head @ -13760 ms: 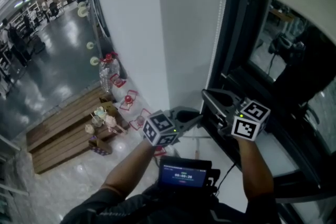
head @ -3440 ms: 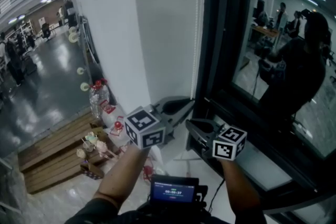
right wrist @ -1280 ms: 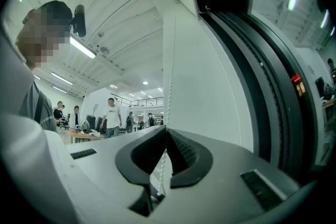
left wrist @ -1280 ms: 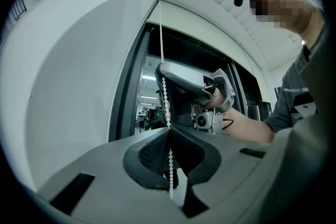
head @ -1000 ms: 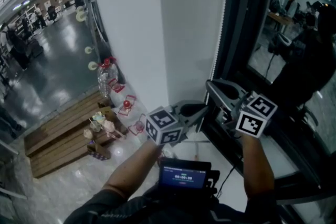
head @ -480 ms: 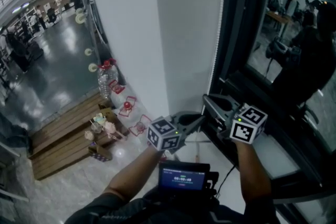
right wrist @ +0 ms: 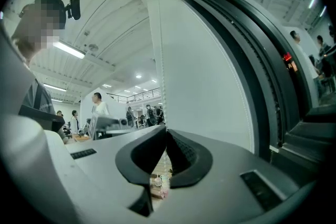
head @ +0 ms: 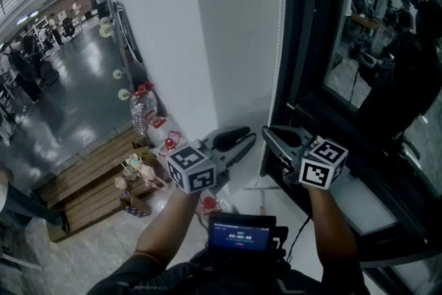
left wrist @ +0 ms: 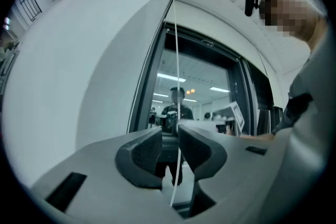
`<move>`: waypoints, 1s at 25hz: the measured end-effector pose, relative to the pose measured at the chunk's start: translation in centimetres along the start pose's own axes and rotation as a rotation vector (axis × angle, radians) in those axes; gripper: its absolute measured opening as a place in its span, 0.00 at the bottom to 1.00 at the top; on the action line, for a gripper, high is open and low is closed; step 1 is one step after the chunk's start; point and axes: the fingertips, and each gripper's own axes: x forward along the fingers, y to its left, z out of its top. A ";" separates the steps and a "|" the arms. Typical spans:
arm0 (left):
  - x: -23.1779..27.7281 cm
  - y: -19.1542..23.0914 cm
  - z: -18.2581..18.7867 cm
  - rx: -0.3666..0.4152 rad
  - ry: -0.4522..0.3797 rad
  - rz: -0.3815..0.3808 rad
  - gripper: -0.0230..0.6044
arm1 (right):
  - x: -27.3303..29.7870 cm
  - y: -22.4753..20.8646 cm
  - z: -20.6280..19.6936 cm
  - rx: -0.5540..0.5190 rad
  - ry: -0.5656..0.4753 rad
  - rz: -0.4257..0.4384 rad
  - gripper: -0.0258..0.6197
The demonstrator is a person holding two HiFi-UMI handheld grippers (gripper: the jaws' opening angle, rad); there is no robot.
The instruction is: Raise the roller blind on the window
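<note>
A white bead chain (head: pixel 279 31) hangs down the dark window frame beside the white pillar. My right gripper (head: pixel 265 130) is at the foot of the chain, level, its jaws shut on the bead chain (right wrist: pixel 161 78) where it enters the tips of my right gripper (right wrist: pixel 166 131). My left gripper (head: pixel 247 137) is just left of it, and its jaws have just been opening. In the left gripper view a strand of the chain (left wrist: pixel 177 60) runs down through the gap in my left gripper (left wrist: pixel 170 136) and neither pad presses on it. The blind itself is out of view.
The window glass (head: pixel 366 45) reflects people and lights. A dark sill (head: pixel 373 207) runs below it on the right. A water bottle (head: pixel 141 110), small red items and a wooden pallet (head: pixel 83 183) sit on the floor to the left. A screen (head: pixel 239 235) sits at my chest.
My left gripper has let go of the chain, opened, and moved up and to the left. My right gripper, still shut on the chain, has sunk from a second ago.
</note>
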 end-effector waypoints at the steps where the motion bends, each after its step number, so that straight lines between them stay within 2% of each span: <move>1: 0.2 -0.4 1.9 0.013 -0.029 -0.017 0.20 | 0.1 0.2 0.0 -0.004 0.001 0.003 0.04; 5: 1.7 -2.0 7.5 0.059 -0.076 -0.101 0.19 | 0.3 0.7 0.0 -0.006 -0.004 0.021 0.04; 9: 3.9 -2.8 10.0 0.122 -0.073 -0.117 0.19 | 0.3 1.0 -0.2 -0.008 -0.006 0.031 0.04; 10: 4.3 -2.8 10.2 0.131 -0.069 -0.115 0.19 | 0.3 1.1 -0.2 -0.011 -0.005 0.035 0.04; 11: 4.5 -2.8 10.3 0.131 -0.067 -0.112 0.14 | 0.3 1.3 -0.2 -0.013 -0.004 0.036 0.04; 12: 4.6 -2.8 10.3 0.123 -0.068 -0.110 0.05 | 0.3 1.3 -0.2 -0.014 -0.003 0.035 0.04; 14: 4.7 -2.6 10.3 0.109 -0.075 -0.106 0.04 | 0.0 1.2 -0.2 -0.008 -0.006 0.028 0.04; 19: 4.9 -2.6 10.1 0.137 -0.072 -0.118 0.04 | -0.2 1.1 -0.1 0.001 -0.020 0.029 0.04; 25: 4.7 -2.7 8.8 0.137 -0.047 -0.119 0.04 | -0.3 0.8 -1.5 0.023 0.013 0.011 0.04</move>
